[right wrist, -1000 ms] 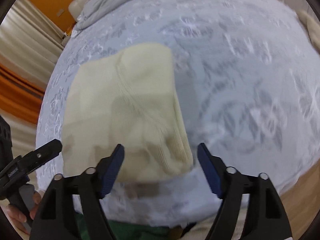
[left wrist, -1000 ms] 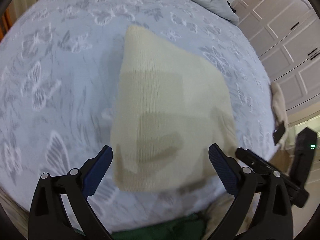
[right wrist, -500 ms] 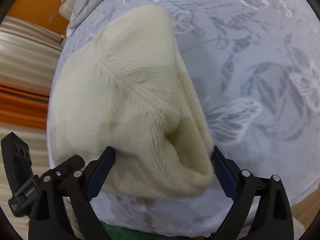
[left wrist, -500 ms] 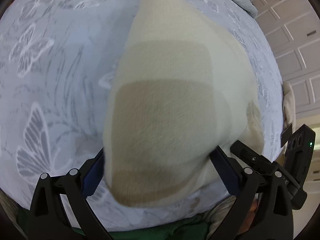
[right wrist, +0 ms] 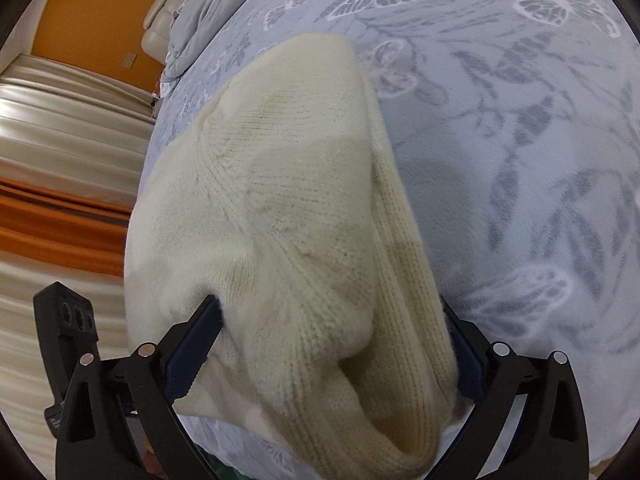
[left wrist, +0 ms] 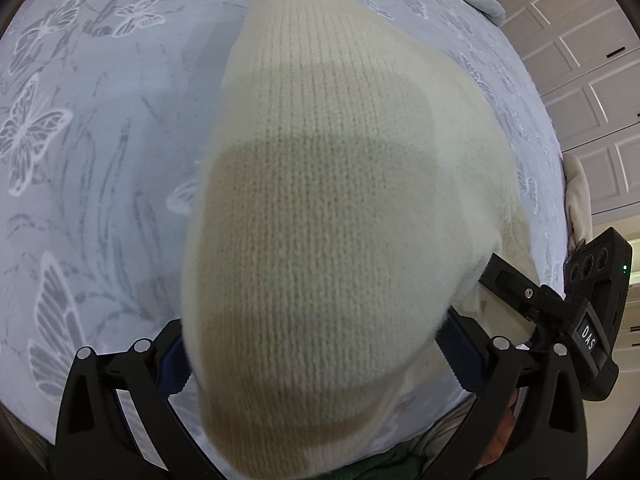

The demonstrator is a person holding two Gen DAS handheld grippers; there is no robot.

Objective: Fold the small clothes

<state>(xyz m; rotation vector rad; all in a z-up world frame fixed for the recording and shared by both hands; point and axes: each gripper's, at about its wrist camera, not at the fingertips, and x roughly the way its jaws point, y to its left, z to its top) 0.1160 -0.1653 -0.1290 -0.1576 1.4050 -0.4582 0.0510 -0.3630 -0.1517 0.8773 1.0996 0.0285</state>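
Pale blue bedding (left wrist: pixel 100 160) printed with white and grey butterflies covers the bed under me, and a crumpled grey duvet (right wrist: pixel 208 28) lies at the far end, near an orange wall (right wrist: pixel 60 12). White panelled wardrobe doors (left wrist: pixel 580 60) stand at the far right in the left wrist view, and cream and orange curtains (right wrist: pixel 60 184) hang at the left in the right wrist view.

On the bedding lies the cream knitted garment (left wrist: pixel 340 200), folded, with its near edge at my two tools. My left gripper (left wrist: pixel 316 364) has its jaws wide apart, one blue pad on each side of the near left corner of the cloth; the knit lies over the gap and hides the fingertips partly. My right gripper (right wrist: pixel 332 360) is also spread wide, with its left finger (right wrist: pixel 192 344) pressed against the soft fabric and the right finger (right wrist: pixel 468 356) just beside the ribbed edge (right wrist: pixel 404 280). This ribbed edge runs along the right side of the garment and curls into a thick roll at the near end. Neither tool pinches the cloth. The right tool's black body shows at the right edge of the left view.
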